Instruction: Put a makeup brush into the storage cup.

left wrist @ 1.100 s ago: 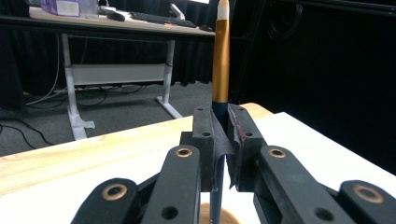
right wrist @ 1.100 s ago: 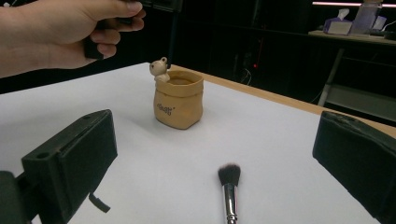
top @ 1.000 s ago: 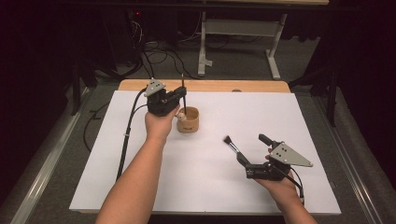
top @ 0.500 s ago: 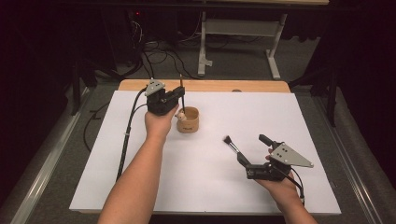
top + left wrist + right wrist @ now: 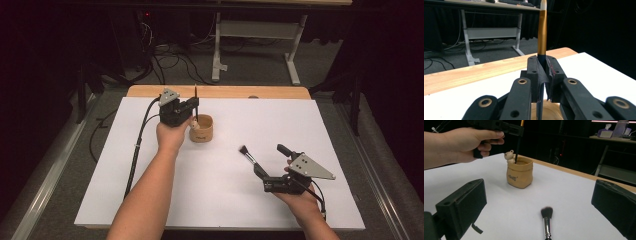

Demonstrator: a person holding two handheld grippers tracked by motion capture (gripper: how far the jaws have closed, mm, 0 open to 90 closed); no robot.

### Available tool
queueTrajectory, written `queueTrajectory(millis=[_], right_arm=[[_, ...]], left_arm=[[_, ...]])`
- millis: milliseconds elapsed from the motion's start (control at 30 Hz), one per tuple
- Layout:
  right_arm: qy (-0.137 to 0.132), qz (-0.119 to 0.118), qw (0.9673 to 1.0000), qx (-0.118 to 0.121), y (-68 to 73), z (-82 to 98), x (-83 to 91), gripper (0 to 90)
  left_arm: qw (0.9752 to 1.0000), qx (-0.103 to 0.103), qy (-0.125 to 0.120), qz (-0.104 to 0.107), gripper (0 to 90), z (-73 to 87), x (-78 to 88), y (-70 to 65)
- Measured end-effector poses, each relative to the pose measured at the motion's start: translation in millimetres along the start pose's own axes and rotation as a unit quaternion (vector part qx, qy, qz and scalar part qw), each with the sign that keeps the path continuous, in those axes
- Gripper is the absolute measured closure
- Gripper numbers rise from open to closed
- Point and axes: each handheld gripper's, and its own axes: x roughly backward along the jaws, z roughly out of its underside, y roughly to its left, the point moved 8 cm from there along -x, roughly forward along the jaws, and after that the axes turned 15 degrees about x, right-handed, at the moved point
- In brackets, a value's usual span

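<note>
My left gripper (image 5: pixel 193 108) is shut on a thin brush handle (image 5: pixel 196 96) that stands upright, dark below and gold above (image 5: pixel 542 32). Its lower end dips into a tan sack-shaped pot (image 5: pixel 202 131) with a small bear figure (image 5: pixel 509 156) on the rim. In the left gripper view the pads (image 5: pixel 549 72) pinch the handle just above the pot (image 5: pixel 550 113). My right gripper (image 5: pixel 272 161) rests low on the white table at the right, jaws wide open. A makeup brush (image 5: pixel 546 220) with dark bristles lies flat between and just ahead of the jaws, untouched.
A white sheet (image 5: pixel 125 165) covers the table, with a wooden edge (image 5: pixel 225 91) at the far side. The left gripper's cable (image 5: pixel 137 150) trails down the left. Beyond the table stand a desk frame (image 5: pixel 250 35) and floor cables.
The left gripper and its brush handle have shifted only slightly over the pot. The right gripper and the makeup brush have stayed in place.
</note>
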Motion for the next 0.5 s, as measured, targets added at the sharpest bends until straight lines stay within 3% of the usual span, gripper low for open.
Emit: queueTrajectory(millis=[500], right_arm=[[-0.003, 0.000, 1.0000, 0.002, 0.0, -0.9, 0.1, 1.0]], left_arm=[[0.9998, 0.002, 0.020, -0.007, 82.6, 14.8, -1.6, 5.0]])
